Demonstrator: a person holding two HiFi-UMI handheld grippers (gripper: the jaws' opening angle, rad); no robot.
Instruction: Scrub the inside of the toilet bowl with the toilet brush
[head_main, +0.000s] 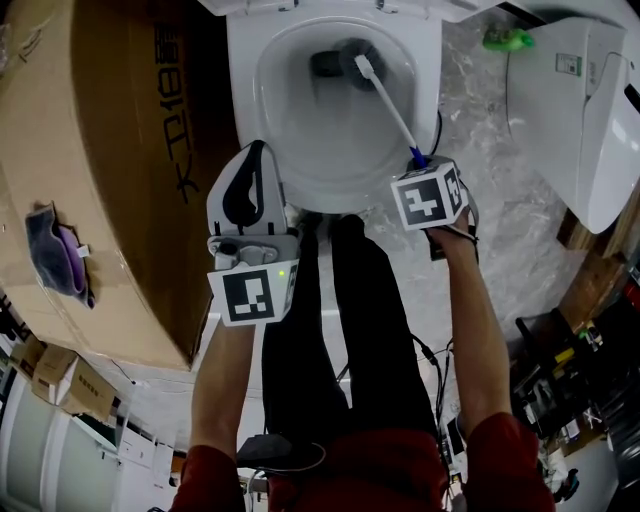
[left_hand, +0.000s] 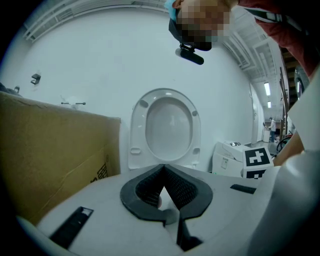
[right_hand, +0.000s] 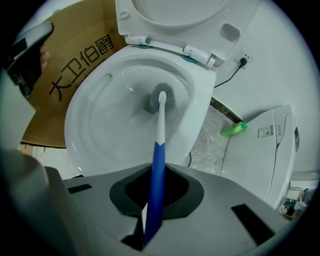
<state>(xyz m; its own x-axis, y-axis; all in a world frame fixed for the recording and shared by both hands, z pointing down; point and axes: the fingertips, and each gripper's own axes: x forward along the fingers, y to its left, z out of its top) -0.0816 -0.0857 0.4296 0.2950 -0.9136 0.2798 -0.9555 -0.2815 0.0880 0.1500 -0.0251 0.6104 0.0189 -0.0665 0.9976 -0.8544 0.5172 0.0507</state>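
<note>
The right hand-held gripper (head_main: 417, 160) (right_hand: 156, 192) was clamped on the blue end of the toilet brush (head_main: 390, 100) (right_hand: 160, 125), its jaws pressed against the handle on both sides. From there the handle ran white and slanted down into the toilet bowl (head_main: 262, 110) (right_hand: 80, 130). The bristle head sat low inside, at the dark outlet at the bottom of the basin. The left hand-held gripper (head_main: 253, 150) (left_hand: 163, 175) carried nothing; its jaws were together, the ribbed pads meeting at the tips. It was held just outside the bowl's near rim on the left side, apart from the brush and pointed toward the raised seat (left_hand: 165, 127) (right_hand: 175, 20), which stood upright against the white wall. A large cardboard box (head_main: 90, 180) (left_hand: 50, 150) (right_hand: 75, 80) stood just beside the bowl on the left, with a purple cloth (head_main: 55, 250) lying on its top. On the right, on the marbled floor, stood a second white toilet unit (head_main: 580, 110) (right_hand: 260, 150) with a small green object (head_main: 507, 40) (right_hand: 232, 130) at its near edge. The person's legs in black trousers (head_main: 330, 330) were planted in front of the bowl, between the two arms.
</note>
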